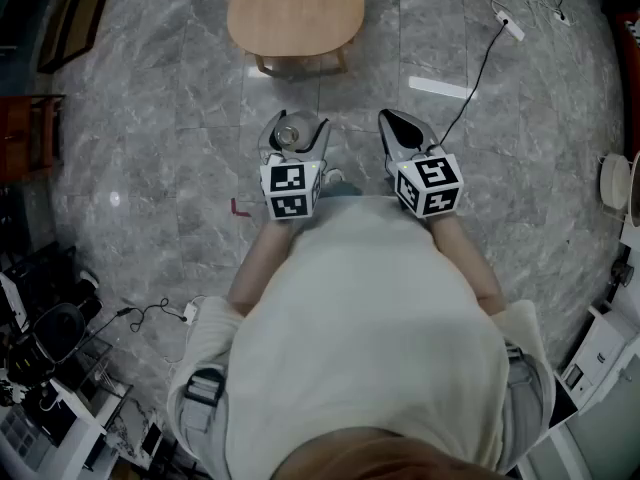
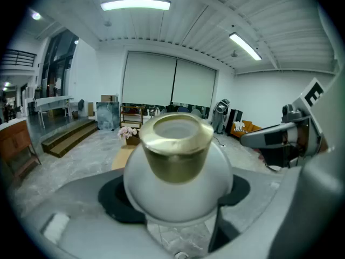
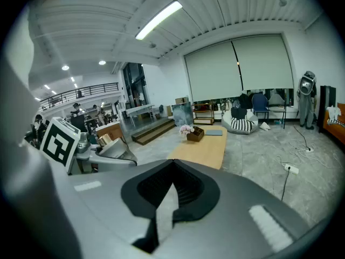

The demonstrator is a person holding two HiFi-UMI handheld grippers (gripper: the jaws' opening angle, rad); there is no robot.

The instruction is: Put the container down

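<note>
There are two tools, the left tool (image 1: 295,128) and the right tool (image 1: 402,133), and two marker cubes: one cube (image 1: 291,190) on the left tool, one cube (image 1: 430,185) on the right. There is one container (image 2: 178,169), one person (image 1: 370,318), one wooden bench (image 1: 295,13) and one power strip (image 1: 511,28). Overhead are two strip lights, one light (image 2: 135,5) at left and one light (image 2: 245,46) at right, and the bench carries one flower box (image 3: 193,133).

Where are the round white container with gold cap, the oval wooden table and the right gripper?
round white container with gold cap (image 2: 178,166), left gripper view, cap's front.
oval wooden table (image 1: 295,13), head view, tabletop.
right gripper (image 1: 393,120), head view, tips of its jaws.
</note>
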